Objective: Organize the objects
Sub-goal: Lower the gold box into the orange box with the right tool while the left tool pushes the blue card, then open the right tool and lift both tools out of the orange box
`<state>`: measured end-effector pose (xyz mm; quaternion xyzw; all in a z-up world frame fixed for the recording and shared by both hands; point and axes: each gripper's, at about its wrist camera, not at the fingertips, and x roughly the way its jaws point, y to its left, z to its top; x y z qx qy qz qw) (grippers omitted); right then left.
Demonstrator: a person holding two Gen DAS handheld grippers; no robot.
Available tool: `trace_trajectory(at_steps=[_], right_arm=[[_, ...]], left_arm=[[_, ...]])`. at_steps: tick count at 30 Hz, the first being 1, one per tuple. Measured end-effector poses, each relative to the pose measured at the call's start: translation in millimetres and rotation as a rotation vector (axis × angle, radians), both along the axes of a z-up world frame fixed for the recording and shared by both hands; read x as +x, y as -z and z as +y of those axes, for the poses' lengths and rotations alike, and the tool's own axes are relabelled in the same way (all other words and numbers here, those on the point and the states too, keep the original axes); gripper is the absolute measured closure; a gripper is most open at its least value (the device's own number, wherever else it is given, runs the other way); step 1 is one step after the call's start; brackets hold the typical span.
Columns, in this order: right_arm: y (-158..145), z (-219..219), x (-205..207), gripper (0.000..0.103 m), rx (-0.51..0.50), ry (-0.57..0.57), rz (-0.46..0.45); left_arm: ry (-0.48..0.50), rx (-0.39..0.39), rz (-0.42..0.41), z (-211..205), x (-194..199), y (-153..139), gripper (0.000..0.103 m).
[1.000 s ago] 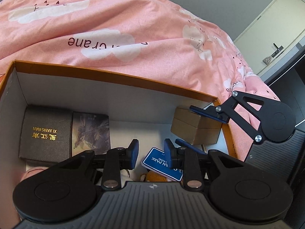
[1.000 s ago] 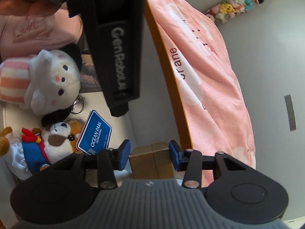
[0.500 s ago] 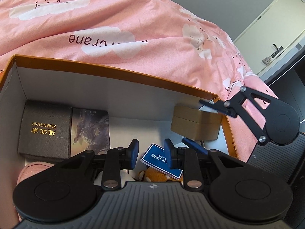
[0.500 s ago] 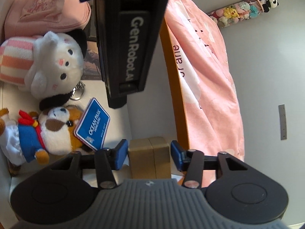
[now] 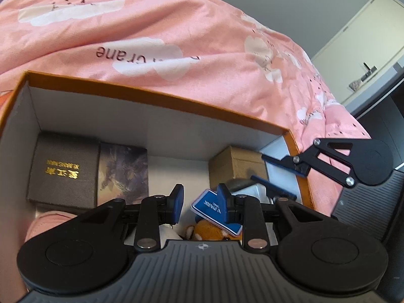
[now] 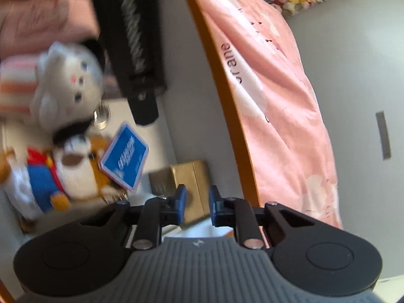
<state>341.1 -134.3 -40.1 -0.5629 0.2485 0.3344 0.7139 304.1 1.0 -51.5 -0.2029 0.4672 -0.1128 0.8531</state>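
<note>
Right wrist view shows the small tan cardboard box point(image 6: 188, 184) standing on the floor of the orange-rimmed white storage box point(image 6: 214, 80), in the corner against its wall, just past the right claw point(image 6: 196, 203). That claw has its blue pads drawn close with nothing between them, clear of the box. The left claw point(image 5: 199, 200) hangs narrowly parted and empty above the blue hang tag point(image 5: 214, 210) of the brown plush dog point(image 6: 75, 176). The cardboard box looks light, stiff and matte, so it should not slip; I would pinch it across its two flat side faces, mid-height, gently enough not to dent them.
</note>
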Motion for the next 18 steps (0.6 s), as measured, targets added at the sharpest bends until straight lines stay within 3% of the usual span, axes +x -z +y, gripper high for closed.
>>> trace_trajectory(at_steps=[2,4,12,18], right_arm=[[-7.0,2.7,1.2,0.083,0.052,0.004,0.033],[-10.8,6.3,3.2,0.073,0.091,0.014,0.055],[-12.1,13.0,23.9,0.073,0.166,0.086,0.136],[-9.7,13.2,33.6,0.078,0.171,0.104,0.141]], left_arm=[[-0.012,0.01,-0.013,2.3,0.9,-2.2,0.071],[-0.019,0.018,-0.027,4.4,0.4,-4.9,0.071],[-0.039,0.014,-0.035,16.6,1.0,-6.5,0.071],[-0.021,0.004,-0.027,13.2,5.0,-2.2,0.071]])
